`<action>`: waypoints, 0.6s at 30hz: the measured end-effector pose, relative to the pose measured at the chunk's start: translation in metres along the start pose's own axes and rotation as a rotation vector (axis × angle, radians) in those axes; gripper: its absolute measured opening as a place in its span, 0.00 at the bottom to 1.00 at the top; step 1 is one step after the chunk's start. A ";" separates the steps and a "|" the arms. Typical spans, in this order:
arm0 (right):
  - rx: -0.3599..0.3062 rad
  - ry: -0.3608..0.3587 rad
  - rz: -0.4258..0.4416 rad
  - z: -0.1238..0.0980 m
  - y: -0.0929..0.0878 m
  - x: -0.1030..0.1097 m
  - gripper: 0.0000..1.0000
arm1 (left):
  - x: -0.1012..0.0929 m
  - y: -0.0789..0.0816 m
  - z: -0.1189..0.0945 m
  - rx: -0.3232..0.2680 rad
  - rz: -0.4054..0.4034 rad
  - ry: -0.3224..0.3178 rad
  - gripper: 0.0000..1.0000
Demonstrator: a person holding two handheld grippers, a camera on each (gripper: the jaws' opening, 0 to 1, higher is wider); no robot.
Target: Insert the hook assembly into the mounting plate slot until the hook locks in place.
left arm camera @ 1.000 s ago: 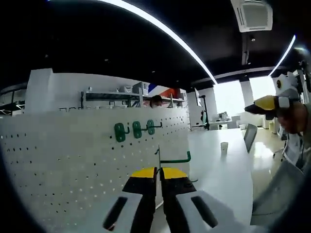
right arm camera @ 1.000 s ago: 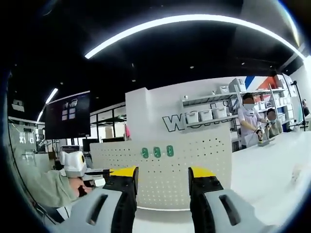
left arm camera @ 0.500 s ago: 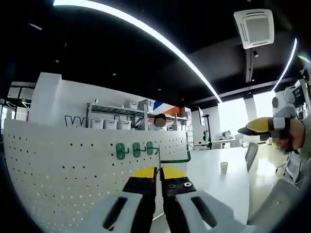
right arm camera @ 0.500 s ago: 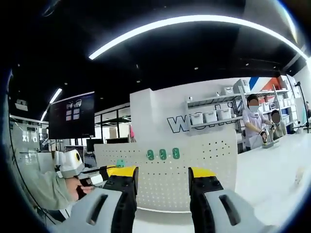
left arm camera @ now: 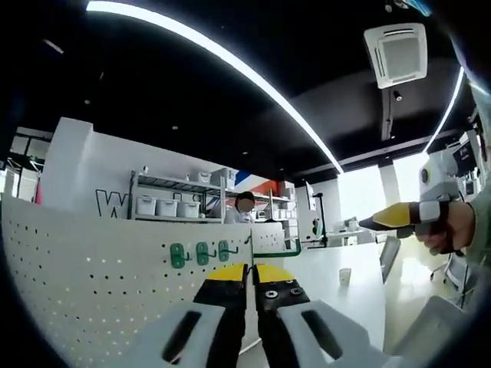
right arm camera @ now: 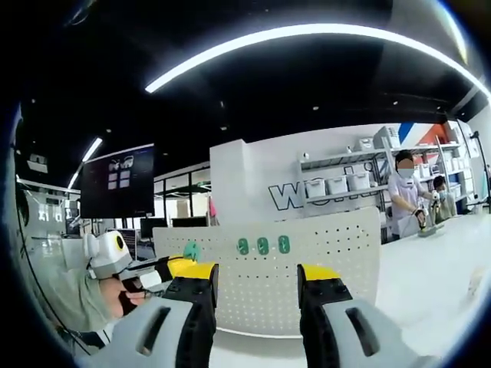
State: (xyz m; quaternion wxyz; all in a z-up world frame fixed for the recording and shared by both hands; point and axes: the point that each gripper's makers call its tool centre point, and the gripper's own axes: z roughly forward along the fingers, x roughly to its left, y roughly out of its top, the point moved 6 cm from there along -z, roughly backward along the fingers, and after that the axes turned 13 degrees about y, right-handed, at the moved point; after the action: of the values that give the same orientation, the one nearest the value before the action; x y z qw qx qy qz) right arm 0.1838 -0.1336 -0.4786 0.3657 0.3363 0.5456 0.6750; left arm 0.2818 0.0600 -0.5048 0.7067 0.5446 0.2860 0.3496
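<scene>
A white pegboard mounting plate (left arm camera: 92,268) stands upright on the table, with three green hooks (left arm camera: 200,252) hung in a row. My left gripper (left arm camera: 249,270) is shut on a thin green wire hook assembly (left arm camera: 285,251) that sticks out to the right, beside the board's edge. In the right gripper view the same pegboard (right arm camera: 330,261) faces me with its three hooks (right arm camera: 263,245). The left gripper (right arm camera: 170,267) comes in from the left with the green hook (right arm camera: 190,251) at its tip, near the board's left edge. My right gripper (right arm camera: 257,276) is open and holds nothing.
The white table (left arm camera: 349,303) runs to the right with a paper cup (left arm camera: 344,274) on it. The right gripper (left arm camera: 395,218) and a hand hover at the right. Shelves with bins (right arm camera: 330,184), two people (right arm camera: 406,201) and a wall screen (right arm camera: 116,180) lie beyond the board.
The left gripper with the hook has come up and nearer to the pegboard's left edge; the hook's green plate now shows above its tip. The right gripper stays open.
</scene>
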 end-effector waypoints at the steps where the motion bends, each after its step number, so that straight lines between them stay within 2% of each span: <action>1: -0.001 0.004 0.000 0.001 0.000 0.001 0.39 | -0.001 0.001 0.000 -0.001 -0.001 -0.003 0.04; 18: 0.001 0.092 0.004 0.020 0.007 0.020 0.37 | -0.017 0.006 -0.003 -0.018 0.000 -0.051 0.04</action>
State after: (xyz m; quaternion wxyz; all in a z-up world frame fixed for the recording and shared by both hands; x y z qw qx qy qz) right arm 0.1899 -0.1075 -0.4669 0.3386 0.3062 0.5614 0.6902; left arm 0.2679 0.0489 -0.4989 0.7188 0.5469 0.2646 0.3380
